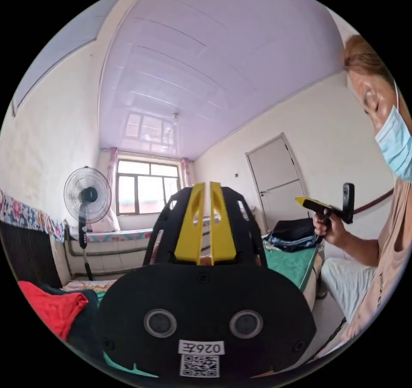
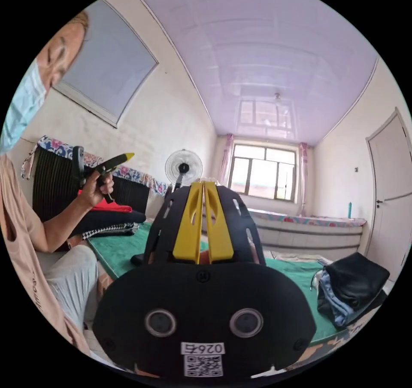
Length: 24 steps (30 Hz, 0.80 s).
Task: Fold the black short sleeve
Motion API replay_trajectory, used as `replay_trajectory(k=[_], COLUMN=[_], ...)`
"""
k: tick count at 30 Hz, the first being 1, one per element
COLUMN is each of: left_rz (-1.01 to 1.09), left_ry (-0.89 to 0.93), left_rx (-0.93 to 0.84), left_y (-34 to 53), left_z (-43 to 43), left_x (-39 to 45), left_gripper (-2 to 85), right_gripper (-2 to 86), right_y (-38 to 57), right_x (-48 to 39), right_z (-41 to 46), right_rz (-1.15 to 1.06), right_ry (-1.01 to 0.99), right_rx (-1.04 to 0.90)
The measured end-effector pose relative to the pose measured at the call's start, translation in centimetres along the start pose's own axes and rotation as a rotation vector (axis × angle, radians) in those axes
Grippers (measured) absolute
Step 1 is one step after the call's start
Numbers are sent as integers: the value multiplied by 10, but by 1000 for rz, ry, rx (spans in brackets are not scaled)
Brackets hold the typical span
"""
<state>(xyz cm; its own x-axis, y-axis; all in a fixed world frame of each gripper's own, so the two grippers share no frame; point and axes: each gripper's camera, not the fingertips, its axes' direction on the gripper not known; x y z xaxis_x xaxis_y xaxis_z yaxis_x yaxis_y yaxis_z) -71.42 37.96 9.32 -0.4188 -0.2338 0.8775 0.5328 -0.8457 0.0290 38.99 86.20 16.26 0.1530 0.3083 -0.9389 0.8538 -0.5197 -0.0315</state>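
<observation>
Fan [image 2: 183, 167] beside window [image 2: 262, 177]

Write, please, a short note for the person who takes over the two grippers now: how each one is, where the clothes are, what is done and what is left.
Left gripper: shut, holding nothing, raised in the air, pointing toward the window.
Right gripper: shut, holding nothing, raised the same way.
Clothes: one pile with a red piece on top lies at one end of the green mat; a second pile, dark cloth over blue, lies at the other end.
Done: no garment is spread out, and I cannot tell which dark piece is the black short sleeve.
Left: find it, lay it flat on the mat, fold it.
</observation>
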Motion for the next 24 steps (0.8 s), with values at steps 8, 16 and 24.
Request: replay_trajectory(k=[8,16,24], left_rz=[-169,-555,-544], left_ry=[-235,45,228], left_rx=[-437,-940,-1218], left_y=[107,331,455], left_z=[94,262,397], left_x=[-100,-240,-268], left_gripper=[22,167,218], right_gripper=[1,93,149], right_y=[-14,85,170], right_x=[54,189,269], right_z=[104,308,480], right_rz=[206,668,900], right_ry=[-164,-347,-390], right_rx=[-419,-798,-1014])
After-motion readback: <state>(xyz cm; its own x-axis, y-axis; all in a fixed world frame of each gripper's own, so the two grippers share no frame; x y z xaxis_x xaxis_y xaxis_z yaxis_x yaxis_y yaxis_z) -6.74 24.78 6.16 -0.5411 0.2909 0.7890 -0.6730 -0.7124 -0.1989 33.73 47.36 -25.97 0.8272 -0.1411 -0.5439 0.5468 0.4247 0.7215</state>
